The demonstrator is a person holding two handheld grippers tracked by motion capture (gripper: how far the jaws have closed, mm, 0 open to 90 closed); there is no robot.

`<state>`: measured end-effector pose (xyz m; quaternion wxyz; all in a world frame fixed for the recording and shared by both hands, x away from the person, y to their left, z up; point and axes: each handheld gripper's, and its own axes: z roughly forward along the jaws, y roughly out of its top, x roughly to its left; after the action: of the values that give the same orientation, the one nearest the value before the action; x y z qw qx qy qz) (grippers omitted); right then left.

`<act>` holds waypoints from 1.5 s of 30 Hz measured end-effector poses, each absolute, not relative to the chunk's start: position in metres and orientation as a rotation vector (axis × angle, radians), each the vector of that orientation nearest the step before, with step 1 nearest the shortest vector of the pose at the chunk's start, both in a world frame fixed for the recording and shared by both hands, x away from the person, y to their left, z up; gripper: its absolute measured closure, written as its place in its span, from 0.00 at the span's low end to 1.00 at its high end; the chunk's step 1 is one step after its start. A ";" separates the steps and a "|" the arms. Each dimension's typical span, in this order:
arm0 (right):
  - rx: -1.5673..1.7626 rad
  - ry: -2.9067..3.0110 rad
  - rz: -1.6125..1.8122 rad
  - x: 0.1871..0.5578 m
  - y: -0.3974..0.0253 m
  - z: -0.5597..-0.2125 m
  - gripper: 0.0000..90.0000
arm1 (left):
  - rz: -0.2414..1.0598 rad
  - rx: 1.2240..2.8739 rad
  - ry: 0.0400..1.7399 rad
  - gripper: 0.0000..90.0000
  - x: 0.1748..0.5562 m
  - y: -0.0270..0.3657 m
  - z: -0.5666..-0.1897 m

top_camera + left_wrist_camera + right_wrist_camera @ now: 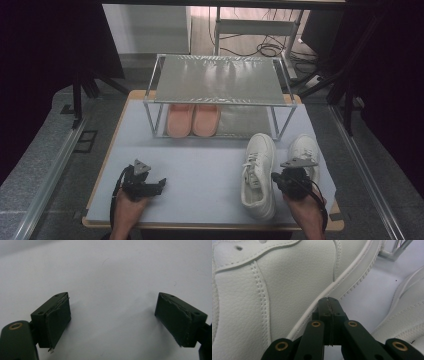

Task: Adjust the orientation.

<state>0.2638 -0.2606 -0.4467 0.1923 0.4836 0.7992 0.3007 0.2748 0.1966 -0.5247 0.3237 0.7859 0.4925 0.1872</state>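
The right gripper [278, 179] sits low between the two white sneakers, its fingers [329, 305] pressed together with nothing between them, the tips just at the sole edge of the left sneaker [259, 175], which lies on its side on the bench [200, 170] with its toe toward the shoe rack [218, 80]. The right sneaker [305, 150] stands just beside it, partly hidden behind the gripper. The likely trouble is that closed fingers nudging the rubber sole will only push the shoe rather than take hold of it, sliding it toward the near edge of the bench, where its heel already lies close to the rim. A sideways swing of the hand could also knock the right sneaker, which stands near the bench's right edge. The left gripper [150, 184] rests over bare bench at the near left, its fingers [58, 320] wide apart and holding nothing. Open room lies in the middle of the bench, between the two grippers and in front of the rack. The rack's lower shelf already holds pink slippers [193, 120] on its left half, with free space on the right half; its metal posts and low top shelf leave a tight mouth for a shoe carried in.
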 end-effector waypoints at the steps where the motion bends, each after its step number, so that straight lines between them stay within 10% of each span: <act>1: 1.357 2.241 0.842 0.264 -0.260 -0.446 1.00 | 0.491 2.062 1.292 0.15 0.275 0.197 -0.525; 45: 1.358 2.239 0.788 0.283 -0.199 -0.473 1.00 | 0.491 2.061 1.293 0.15 0.275 0.197 -0.525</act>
<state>0.2828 -0.1987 -0.4727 0.2023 0.4864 0.8018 0.2822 0.2747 0.1967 -0.5247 0.3239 0.7856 0.4928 0.1873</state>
